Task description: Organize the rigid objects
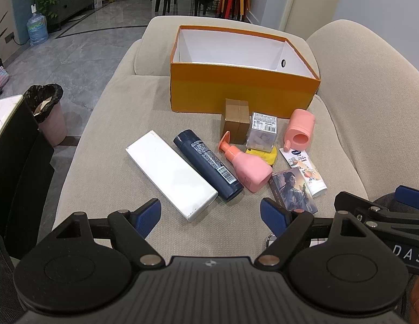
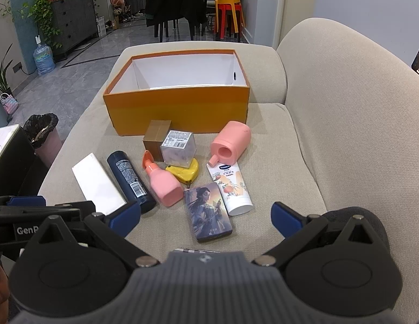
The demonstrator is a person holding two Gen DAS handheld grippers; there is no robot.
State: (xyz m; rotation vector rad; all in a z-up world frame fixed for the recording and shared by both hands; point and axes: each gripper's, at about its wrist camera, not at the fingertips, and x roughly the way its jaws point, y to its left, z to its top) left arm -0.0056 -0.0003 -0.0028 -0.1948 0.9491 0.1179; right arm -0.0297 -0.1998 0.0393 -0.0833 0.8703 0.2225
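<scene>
We see a soft beige sofa (image 2: 304, 140). On it sit an orange box (image 2: 179, 108), a white box (image 2: 98, 186), a dark bottle (image 2: 129, 176), a pink bottle (image 2: 165, 186) and a picture box (image 2: 208, 210).

Orange box (image 1: 242, 95) sits open on the sofa (image 1: 115, 124), small items clustered just before it.

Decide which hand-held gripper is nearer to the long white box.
Left. The left hand-held gripper sits open just behind the long white box; the right hand-held gripper is open further right, behind the illustrated box.
</scene>
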